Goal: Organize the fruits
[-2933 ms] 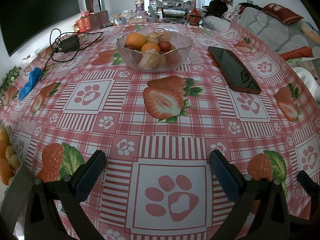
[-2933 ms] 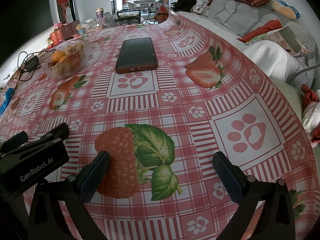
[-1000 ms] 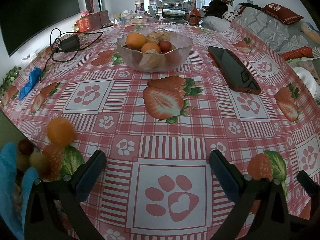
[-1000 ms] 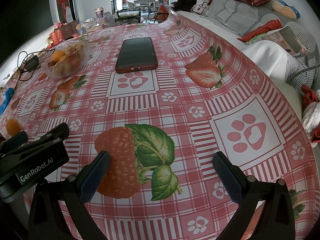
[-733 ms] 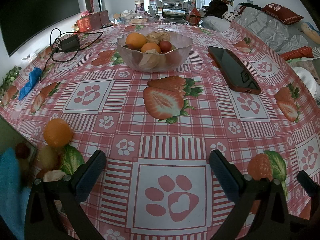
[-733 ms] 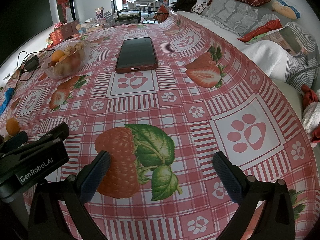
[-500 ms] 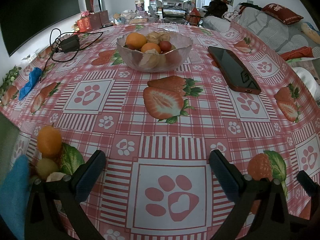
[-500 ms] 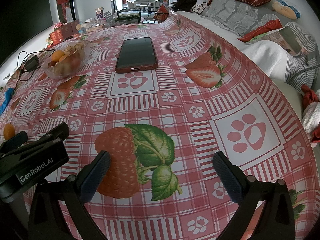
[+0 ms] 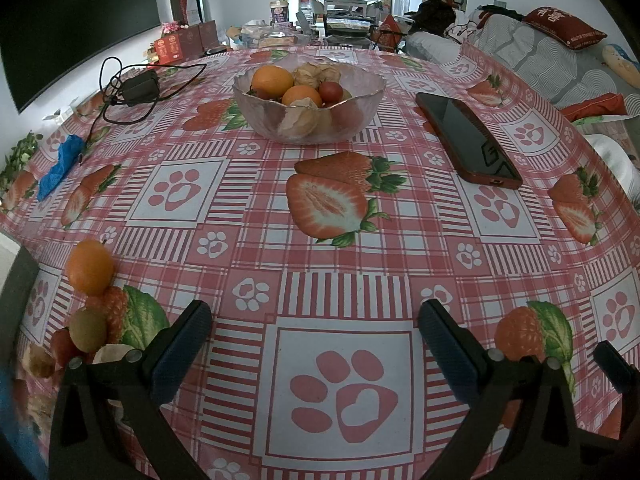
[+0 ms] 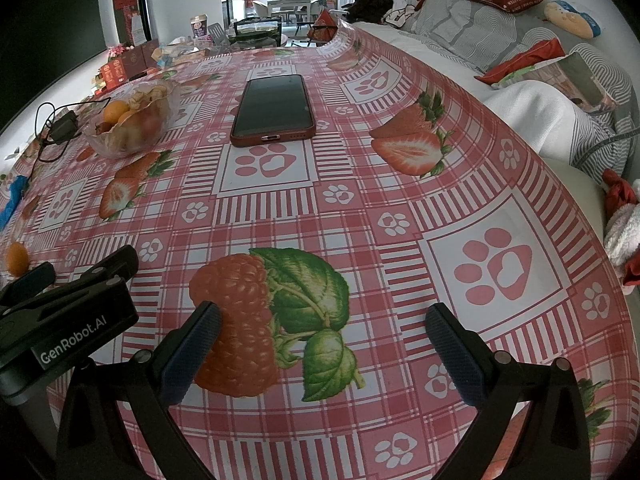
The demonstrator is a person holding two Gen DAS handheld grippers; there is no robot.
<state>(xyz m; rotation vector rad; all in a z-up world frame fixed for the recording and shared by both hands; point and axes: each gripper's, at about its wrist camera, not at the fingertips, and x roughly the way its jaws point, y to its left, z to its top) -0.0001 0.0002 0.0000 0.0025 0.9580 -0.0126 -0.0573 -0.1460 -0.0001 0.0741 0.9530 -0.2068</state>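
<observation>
The left hand-held gripper (image 9: 314, 338) hangs low over the bench (image 9: 280, 240), jaws spread wide with nothing between them; the right hand-held gripper (image 10: 322, 338) is likewise wide apart and empty. Loose fruit lies at the near left edge of the red-checked cloth: a small orange citrus fruit (image 9: 90, 266), and just nearer a small green round fruit (image 9: 88, 330) touching a small red one (image 9: 60, 346), with pale papery husked fruits (image 9: 110, 352) beside them. Well apart, across the bench, stands a clear glass bowl (image 9: 308, 124) holding oranges, a red fruit and husked fruits. A red-cased smartphone (image 9: 466, 140) lies flat to the bowl's right. A black charger with coiled cable (image 9: 138, 86) and a crumpled blue wrapper (image 9: 60, 166) lie to the left.
</observation>
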